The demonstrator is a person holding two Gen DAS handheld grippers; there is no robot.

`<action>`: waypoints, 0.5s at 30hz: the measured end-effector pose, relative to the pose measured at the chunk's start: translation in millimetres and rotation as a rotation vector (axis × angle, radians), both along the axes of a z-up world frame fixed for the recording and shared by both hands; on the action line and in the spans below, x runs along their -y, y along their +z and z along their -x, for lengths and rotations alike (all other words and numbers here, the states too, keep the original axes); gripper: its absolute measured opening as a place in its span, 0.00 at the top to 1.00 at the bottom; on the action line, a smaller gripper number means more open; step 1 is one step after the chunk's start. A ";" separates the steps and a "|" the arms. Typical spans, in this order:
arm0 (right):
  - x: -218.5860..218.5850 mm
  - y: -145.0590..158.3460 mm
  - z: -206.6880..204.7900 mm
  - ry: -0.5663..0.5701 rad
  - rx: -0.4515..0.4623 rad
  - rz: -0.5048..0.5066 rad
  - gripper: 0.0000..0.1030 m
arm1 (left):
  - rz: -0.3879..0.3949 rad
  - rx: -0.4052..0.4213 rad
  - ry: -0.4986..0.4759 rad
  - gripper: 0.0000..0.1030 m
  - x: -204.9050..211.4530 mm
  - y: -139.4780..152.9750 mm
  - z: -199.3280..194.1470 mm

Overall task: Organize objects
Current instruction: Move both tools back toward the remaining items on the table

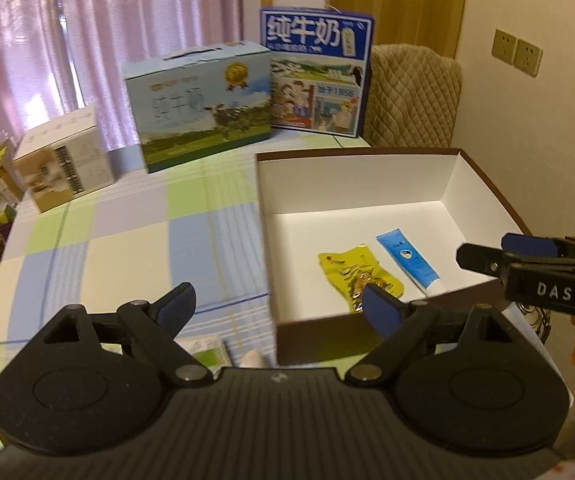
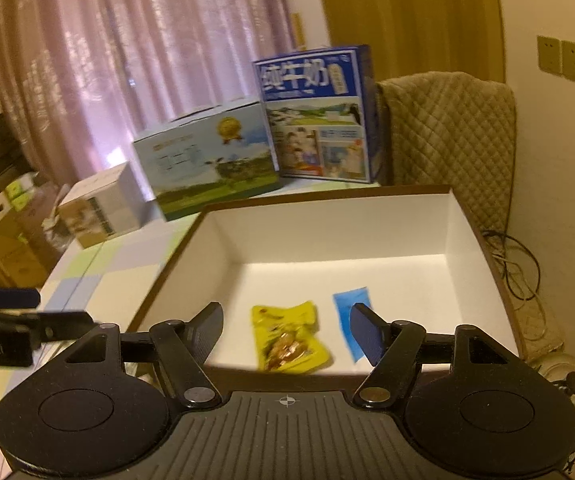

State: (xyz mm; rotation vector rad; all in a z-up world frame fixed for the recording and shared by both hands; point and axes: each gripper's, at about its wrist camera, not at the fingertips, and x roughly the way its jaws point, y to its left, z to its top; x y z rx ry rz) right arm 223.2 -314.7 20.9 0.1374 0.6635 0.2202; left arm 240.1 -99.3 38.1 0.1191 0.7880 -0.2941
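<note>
Table: a checked cloth covers it; three cartons stand along its far edge, well apart from the work.
Open box: the shallow white-lined box sits on the table's right half, its near wall just in front of both tools.
Left gripper: the left gripper hovers over the table beside the box's near left corner, fingers spread wide, nothing between them.
Right gripper: the right gripper hangs above the box's near wall, fingers likewise spread wide and empty; it aims down at the two packed items.
Blue tube: the blue tube lies flat on the box floor, cap toward the near wall.
Yellow snack packet: the yellow snack packet lies just beside the tube, on its left.
Loose packets: small green-and-white packets lie on the cloth under the left gripper, half hidden.
Step in hand: apparently between placements, two items in.
Next move: probably lowering the left gripper onto a loose packet and closing squarely across it.
</note>
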 end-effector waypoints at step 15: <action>-55.8 -18.0 59.1 0.204 -0.039 -0.045 0.31 | 0.027 0.003 0.120 0.13 -93.3 -4.2 73.6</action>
